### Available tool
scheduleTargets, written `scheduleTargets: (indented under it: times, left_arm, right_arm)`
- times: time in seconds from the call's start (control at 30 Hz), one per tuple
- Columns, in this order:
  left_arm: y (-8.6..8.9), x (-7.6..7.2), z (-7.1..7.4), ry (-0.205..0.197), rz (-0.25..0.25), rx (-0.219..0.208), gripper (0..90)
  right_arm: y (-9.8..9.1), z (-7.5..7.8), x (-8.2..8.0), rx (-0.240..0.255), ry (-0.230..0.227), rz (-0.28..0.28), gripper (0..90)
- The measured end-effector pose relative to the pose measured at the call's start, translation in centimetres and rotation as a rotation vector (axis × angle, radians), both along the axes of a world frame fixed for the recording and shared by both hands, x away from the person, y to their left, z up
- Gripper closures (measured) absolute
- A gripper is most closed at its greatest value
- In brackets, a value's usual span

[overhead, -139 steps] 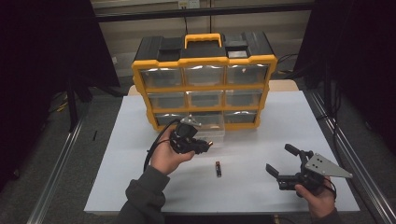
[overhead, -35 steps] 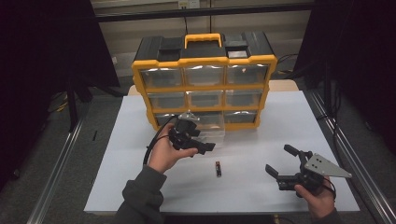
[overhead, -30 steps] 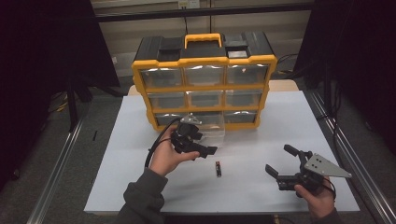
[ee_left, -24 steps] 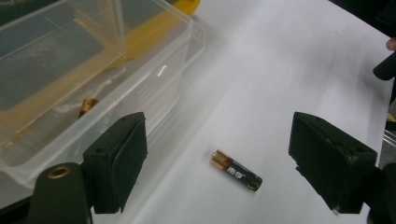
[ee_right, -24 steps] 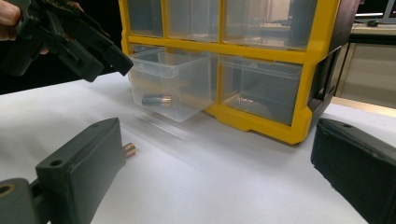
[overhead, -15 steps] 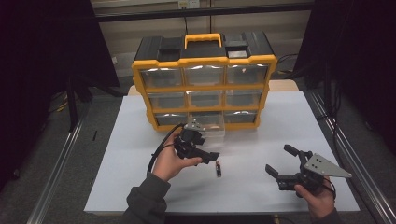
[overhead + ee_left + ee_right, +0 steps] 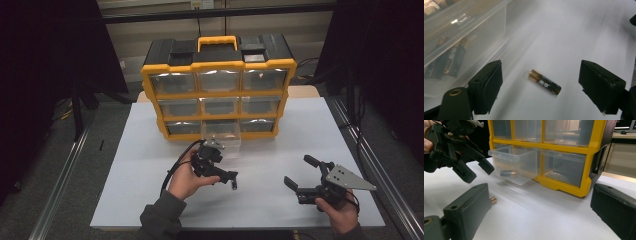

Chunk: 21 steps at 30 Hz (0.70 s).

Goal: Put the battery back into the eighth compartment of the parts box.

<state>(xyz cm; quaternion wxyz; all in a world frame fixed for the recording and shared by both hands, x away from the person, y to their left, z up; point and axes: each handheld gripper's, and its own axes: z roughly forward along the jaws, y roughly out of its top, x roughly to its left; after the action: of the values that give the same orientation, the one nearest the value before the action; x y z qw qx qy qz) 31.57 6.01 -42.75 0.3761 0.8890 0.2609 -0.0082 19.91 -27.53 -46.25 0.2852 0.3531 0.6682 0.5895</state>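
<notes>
Yellow-and-black plastic drawer cabinet (image 7: 218, 85) at the back of the white table (image 7: 310, 130); its clear plastic drawer (image 7: 515, 165), bottom middle, is pulled out with batteries inside. Small black-and-gold cylindrical battery (image 7: 544, 82) lies flat on the table, nothing blocking it. Left gripper (image 7: 226, 177) hovers just above, jaws released and straddling it. Right gripper (image 7: 300, 175) well apart, jaws wide, empty.

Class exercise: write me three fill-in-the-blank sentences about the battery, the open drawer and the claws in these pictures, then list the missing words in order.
1. The loose battery lies on the white ____.
2. The left claw hangs over that battery with its jaws ____.
3. The pulled-out drawer sits in the organizer's ____ row.
4. The right claw holds ____ between its jaws.

Missing words: table; open; bottom; nothing
</notes>
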Motion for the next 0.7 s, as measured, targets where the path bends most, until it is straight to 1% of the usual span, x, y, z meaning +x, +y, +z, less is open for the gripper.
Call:
scheduleTargets:
  times: [0.13, 0.17, 0.37, 0.43, 0.47, 0.57, 0.6, 0.63, 0.67, 0.7]
  left_arm:
    - [-0.2, -0.2, -0.3, -0.005, -0.004, 0.001, 20.5]
    - [-0.3, -0.2, -0.3, -0.008, -0.008, 0.013, 20.5]
    - [-0.5, -0.5, -0.8, -0.018, -0.003, 0.032, 23.9]
    - [-0.6, -0.6, -1.1, -0.016, -0.002, 0.031, 26.3]
    - [-0.7, -0.7, -1.3, -0.022, -0.004, 0.043, 27.1]
    - [-0.7, -0.7, -1.6, -0.02, -0.003, 0.042, 29.6]
    - [-0.8, -0.7, -1.7, -0.017, -0.005, 0.048, 30.1]
    - [-0.8, -0.7, -1.8, -0.024, -0.019, 0.068, 31.4]
    - [-0.9, -0.8, -1.9, -0.023, -0.001, 0.051, 32.5]
    - [-0.9, -0.8, -1.9, -0.023, -0.001, 0.051, 33.1]
  right_arm:
    - [0.0, 0.0, 0.0, 0.002, -0.004, -0.001, 1.9]
    - [0.0, 0.0, 0.0, 0.002, -0.004, -0.001, 1.9]
    - [0.0, 0.0, 0.0, 0.002, -0.003, -0.001, 2.0]
    - [0.0, 0.0, 0.0, 0.003, -0.004, 0.0, 1.9]
    - [0.0, 0.0, 0.0, -0.002, -0.003, 0.003, 2.0]
    - [0.0, 0.0, 0.0, -0.002, -0.003, 0.001, 2.0]
    - [0.0, 0.0, 0.0, 0.0, -0.006, 0.003, 1.9]
    - [0.0, 0.0, 0.0, -0.001, -0.005, 0.003, 2.0]
    - [0.0, 0.0, 0.0, -0.002, -0.003, 0.001, 2.0]
    - [0.0, 0.0, 0.0, -0.005, -0.001, 0.003, 1.9]
